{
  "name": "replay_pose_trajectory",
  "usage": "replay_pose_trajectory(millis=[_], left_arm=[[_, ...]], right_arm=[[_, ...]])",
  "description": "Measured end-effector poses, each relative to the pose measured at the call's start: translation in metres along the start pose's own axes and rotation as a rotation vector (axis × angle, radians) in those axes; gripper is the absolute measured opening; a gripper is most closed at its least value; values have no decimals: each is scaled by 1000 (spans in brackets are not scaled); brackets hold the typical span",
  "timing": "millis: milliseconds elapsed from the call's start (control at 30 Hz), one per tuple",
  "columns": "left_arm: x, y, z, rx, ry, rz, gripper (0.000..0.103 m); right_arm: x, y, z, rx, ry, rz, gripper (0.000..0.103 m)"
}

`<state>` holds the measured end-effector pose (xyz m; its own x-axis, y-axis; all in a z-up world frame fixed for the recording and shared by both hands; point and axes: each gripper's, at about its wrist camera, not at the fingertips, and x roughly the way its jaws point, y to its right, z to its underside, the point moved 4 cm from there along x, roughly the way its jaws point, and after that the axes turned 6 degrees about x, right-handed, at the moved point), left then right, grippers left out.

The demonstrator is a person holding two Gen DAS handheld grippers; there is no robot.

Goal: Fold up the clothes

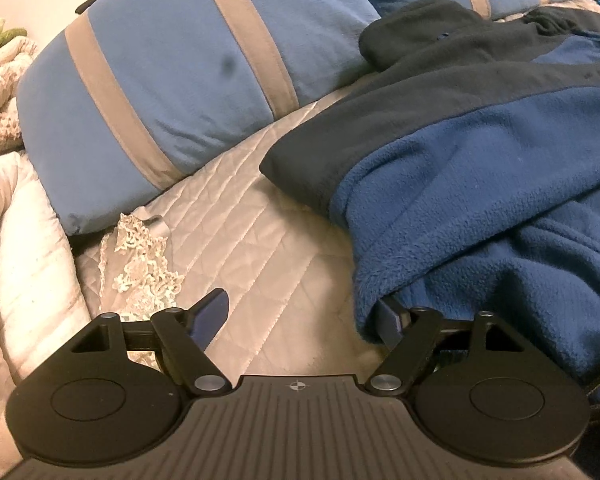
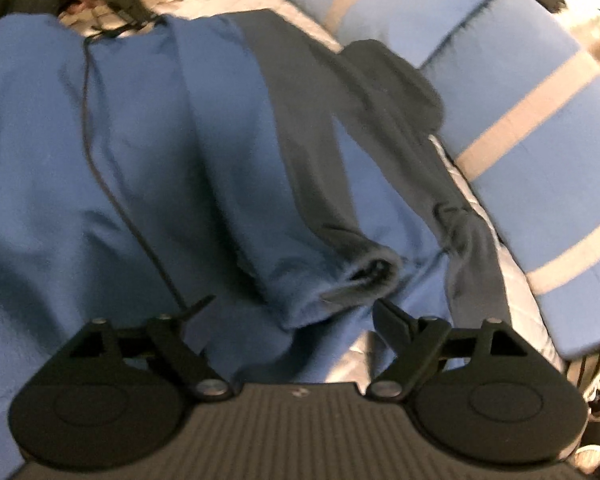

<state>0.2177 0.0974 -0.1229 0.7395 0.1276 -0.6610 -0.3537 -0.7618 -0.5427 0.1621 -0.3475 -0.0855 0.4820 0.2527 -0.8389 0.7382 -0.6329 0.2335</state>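
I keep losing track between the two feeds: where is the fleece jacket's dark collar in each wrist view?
Left wrist view: the dark collar sits upper right, at the top of the blue fleece jacket, against a striped pillow.
Right wrist view: the dark collar is upper right of centre, blurred, beside the striped pillow.
Shared landmark: the blue pillow with grey stripes.

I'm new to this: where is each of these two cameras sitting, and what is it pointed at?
Left wrist: sits on the open left gripper, looking forward over a quilted beige bedspread toward a blue pillow with grey stripes; its own two black fingers show.
Right wrist: sits on the open right gripper, looking across the blue and dark grey fleece jacket; its fingers show, blurred.
Shared: jacket, pillows, bedspread.
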Motion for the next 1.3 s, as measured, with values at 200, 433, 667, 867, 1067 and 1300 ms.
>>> replay_pose_trajectory(millis=[200, 433, 667, 867, 1067, 1300], left_arm=[[-7, -1, -1, -30, 1, -2, 76], [-28, 1, -1, -24, 7, -22, 76], [-58, -16, 1, -77, 34, -28, 76], [-73, -29, 0, -117, 49, -56, 76], [-96, -50, -12, -182, 75, -47, 76], [-160, -117, -61, -417, 238, -31, 76]], right_arm=[[7, 23, -16, 165, 65, 7, 83], [52, 16, -36, 187, -30, 51, 71], [83, 6, -26, 195, -131, 67, 73], [80, 4, -25, 205, -120, 102, 80], [59, 7, -25, 191, -71, 177, 93], [-6, 49, -36, 268, 70, 271, 100]])
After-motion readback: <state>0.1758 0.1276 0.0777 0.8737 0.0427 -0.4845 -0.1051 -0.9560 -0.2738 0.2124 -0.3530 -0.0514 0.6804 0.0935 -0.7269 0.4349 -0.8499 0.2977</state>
